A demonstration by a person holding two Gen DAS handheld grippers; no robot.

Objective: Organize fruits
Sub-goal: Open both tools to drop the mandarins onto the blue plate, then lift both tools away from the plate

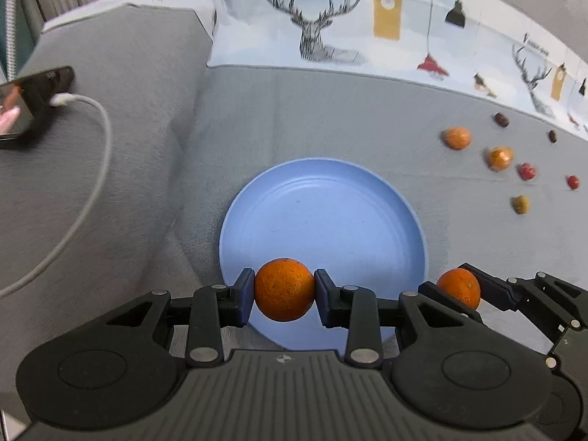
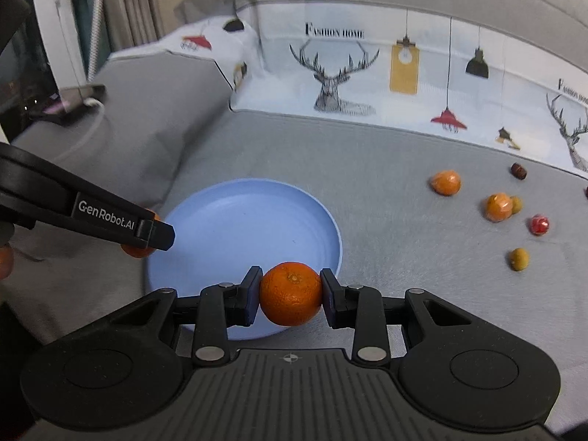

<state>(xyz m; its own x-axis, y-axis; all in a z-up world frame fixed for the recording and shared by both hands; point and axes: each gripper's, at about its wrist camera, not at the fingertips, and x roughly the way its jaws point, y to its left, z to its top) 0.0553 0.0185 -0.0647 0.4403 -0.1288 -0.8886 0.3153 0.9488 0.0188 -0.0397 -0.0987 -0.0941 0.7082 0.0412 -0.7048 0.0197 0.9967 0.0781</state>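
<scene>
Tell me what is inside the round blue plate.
The round blue plate shows only bare surface. The left tongs and their round orange tangerine cover its near rim, so that strip cannot be seen.

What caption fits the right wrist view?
Right hand-held gripper clamps an orange above the blue plate's near rim.

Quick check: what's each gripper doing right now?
Left gripper: shut on an orange.
Right gripper: shut on another orange.
</scene>
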